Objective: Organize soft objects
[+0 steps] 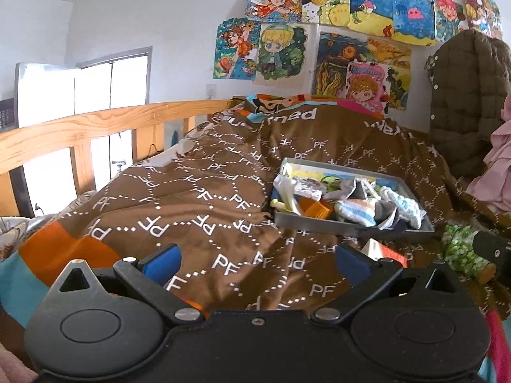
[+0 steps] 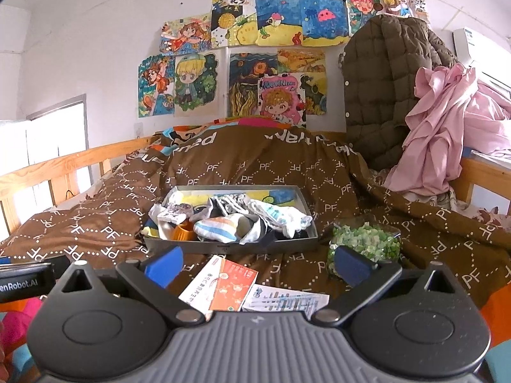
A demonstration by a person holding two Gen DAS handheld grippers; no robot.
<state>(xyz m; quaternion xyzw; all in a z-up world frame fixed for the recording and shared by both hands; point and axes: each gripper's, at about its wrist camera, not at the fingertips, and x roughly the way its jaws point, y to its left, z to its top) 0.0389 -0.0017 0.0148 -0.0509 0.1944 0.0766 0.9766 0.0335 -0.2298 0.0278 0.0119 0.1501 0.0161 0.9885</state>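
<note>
The grey tray [image 2: 230, 247] of rolled socks [image 2: 220, 226] sits on the brown duvet [image 2: 95, 226]; beyond its near wall, the right gripper [image 2: 257, 266] hovers spread over booklets [image 2: 223, 287].

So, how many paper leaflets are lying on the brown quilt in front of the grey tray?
2: an orange-and-white paper leaflet just below the grey tray, and a white-and-blue printed leaflet to its right. Others may be hidden.

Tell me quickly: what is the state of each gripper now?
Left gripper: open, holding nothing, above the quilt.
Right gripper: open, holding nothing, above the leaflets.
</note>
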